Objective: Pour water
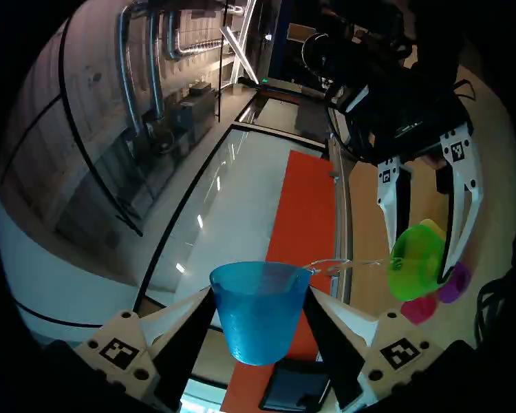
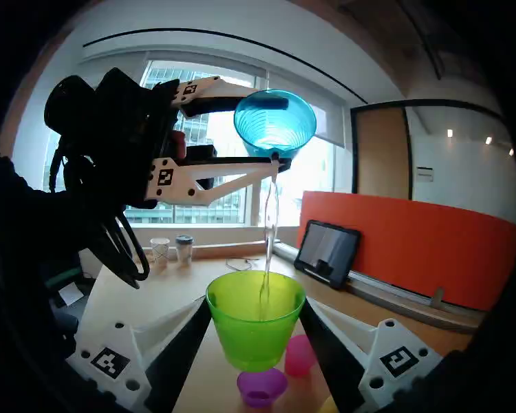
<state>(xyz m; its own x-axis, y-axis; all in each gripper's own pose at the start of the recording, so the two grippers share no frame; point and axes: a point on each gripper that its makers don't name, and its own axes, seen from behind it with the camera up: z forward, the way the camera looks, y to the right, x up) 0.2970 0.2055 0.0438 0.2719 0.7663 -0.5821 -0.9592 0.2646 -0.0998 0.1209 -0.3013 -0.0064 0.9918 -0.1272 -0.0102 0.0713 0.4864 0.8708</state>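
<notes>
Blue cup (image 1: 260,313) in left gripper (image 1: 260,297), green cup (image 2: 255,329) in right gripper (image 2: 255,306) — water (image 2: 268,220) pouring

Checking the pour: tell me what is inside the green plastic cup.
A stream of water from the tilted blue plastic cup falls into the green plastic cup. How much has collected is hidden by its wall.
</notes>
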